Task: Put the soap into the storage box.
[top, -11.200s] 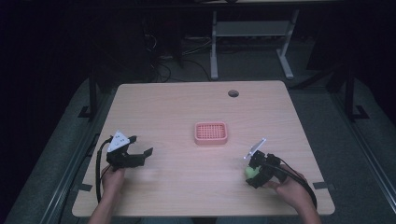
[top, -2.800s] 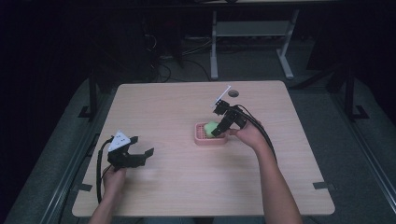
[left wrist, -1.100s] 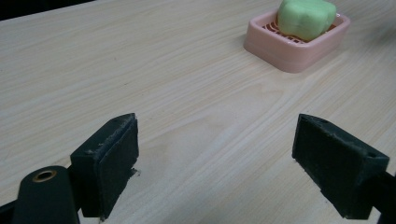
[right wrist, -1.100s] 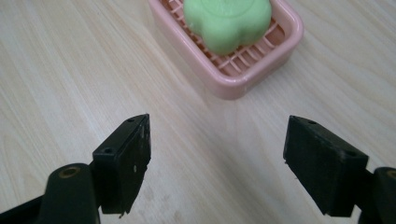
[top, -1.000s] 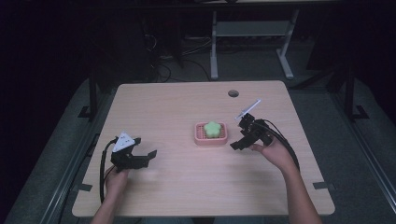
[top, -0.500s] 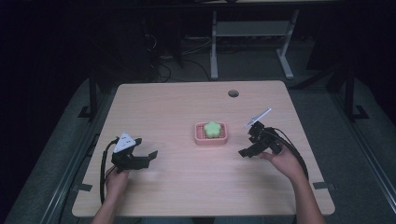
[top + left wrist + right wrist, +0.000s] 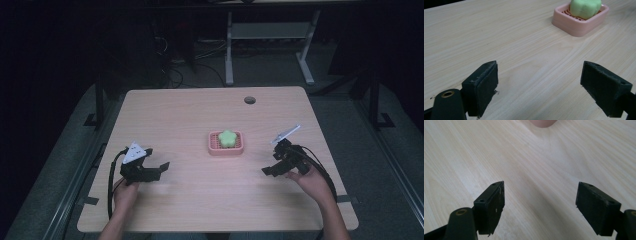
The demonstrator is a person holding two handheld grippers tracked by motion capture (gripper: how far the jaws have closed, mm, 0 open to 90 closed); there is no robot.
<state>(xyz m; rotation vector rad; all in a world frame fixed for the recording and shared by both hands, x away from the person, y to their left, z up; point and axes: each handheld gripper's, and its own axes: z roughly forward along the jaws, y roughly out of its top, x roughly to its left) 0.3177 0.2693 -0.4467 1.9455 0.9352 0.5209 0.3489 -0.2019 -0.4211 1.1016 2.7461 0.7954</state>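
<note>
Our left claw sits released on the table, the dish well ahead to its right. The soap lies in that dish, so placing looks done. Our right claw is released too, dish just ahead.

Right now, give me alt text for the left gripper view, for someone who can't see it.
A green flower-shaped soap sits in a pink ridged plastic dish at the top right of a light wooden table. In the foreground the left gripper has its black jaws wide apart, holding nothing.
</note>
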